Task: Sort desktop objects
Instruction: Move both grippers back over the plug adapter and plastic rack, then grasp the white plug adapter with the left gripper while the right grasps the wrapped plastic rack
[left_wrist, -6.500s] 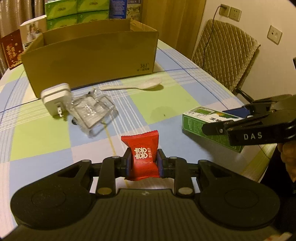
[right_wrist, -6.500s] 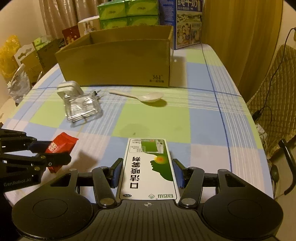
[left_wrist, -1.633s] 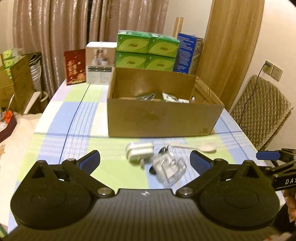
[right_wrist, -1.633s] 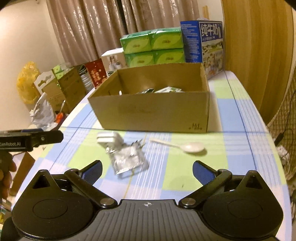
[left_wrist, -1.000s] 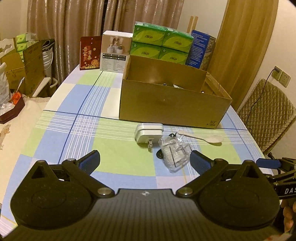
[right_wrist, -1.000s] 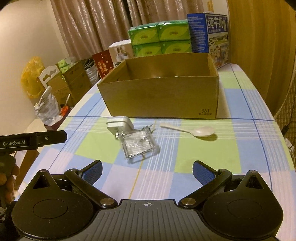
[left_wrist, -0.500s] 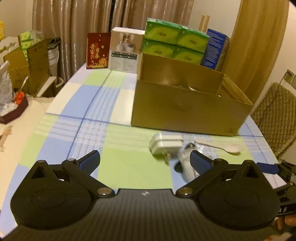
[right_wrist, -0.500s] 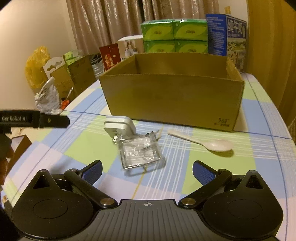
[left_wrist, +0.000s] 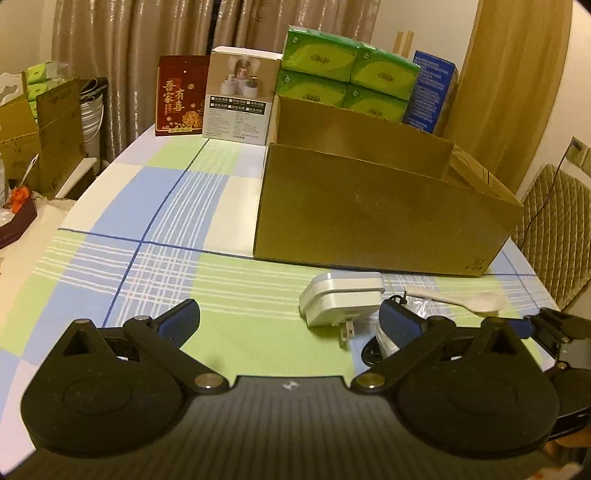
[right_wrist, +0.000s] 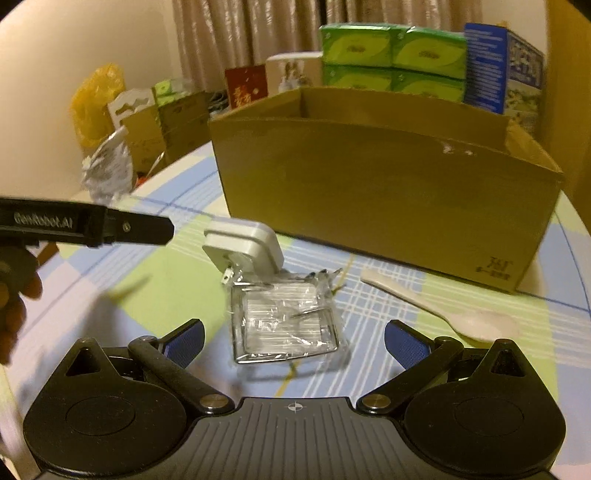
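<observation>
A white plug adapter (left_wrist: 341, 297) (right_wrist: 245, 243) lies on the checked tablecloth in front of the brown cardboard box (left_wrist: 384, 214) (right_wrist: 380, 192). Against it rests a clear plastic packet (right_wrist: 282, 321), mostly hidden behind my finger in the left wrist view. A white plastic spoon (left_wrist: 465, 299) (right_wrist: 454, 314) lies to the right. My left gripper (left_wrist: 290, 321) is open and empty, low over the table, with the adapter just ahead of its right finger. My right gripper (right_wrist: 293, 339) is open and empty, the packet lying between and just beyond its fingertips. The left gripper's side (right_wrist: 85, 223) shows at the left of the right wrist view.
Behind the box stand green tissue packs (left_wrist: 347, 81), a blue milk carton (left_wrist: 430, 92), a white product box (left_wrist: 240, 99) and a red card (left_wrist: 181, 99). A quilted chair (left_wrist: 554, 229) stands at the table's right edge. Cartons and bags crowd the floor at left (right_wrist: 147, 122).
Both grippers held items 6.5 s ago (red candy, green box); now both are open and empty. Over the last second both have dropped lower and closer to the adapter and packet.
</observation>
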